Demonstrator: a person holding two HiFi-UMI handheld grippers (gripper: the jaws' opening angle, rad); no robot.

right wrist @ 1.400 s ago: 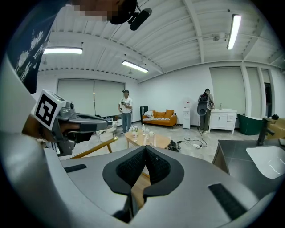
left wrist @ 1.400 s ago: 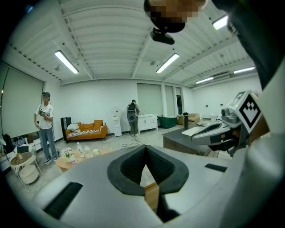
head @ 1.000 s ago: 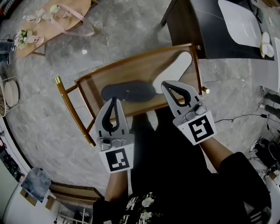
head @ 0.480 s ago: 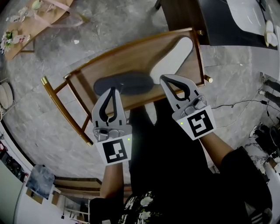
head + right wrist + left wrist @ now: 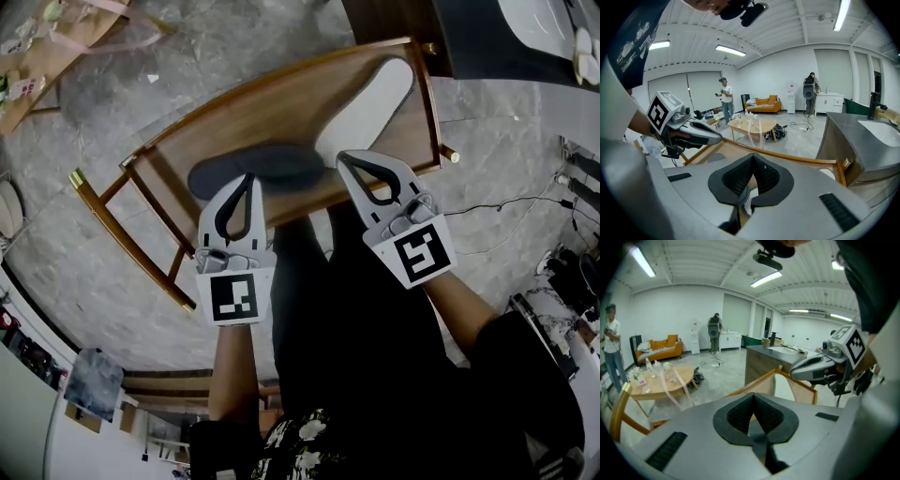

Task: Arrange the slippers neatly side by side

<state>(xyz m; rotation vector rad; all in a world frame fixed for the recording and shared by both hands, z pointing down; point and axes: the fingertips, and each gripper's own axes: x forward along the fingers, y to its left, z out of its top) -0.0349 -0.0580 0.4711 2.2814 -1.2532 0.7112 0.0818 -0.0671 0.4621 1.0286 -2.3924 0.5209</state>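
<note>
A brown wooden tray (image 5: 281, 108) sits by a dark cabinet (image 5: 384, 28). On it lie a dark grey slipper (image 5: 286, 161) and a white slipper (image 5: 370, 108). The left claw (image 5: 248, 178) is closed and empty over the grey one's near edge. The right claw (image 5: 345, 157), also closed and empty, is beside the white one's near end.

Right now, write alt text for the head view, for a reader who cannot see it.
Seen from above, the left gripper and right gripper, both shut, hover over a wooden rack on a grey marble floor. On the rack lie a dark grey slipper and a white slipper, splayed in a V rather than side by side.
</note>
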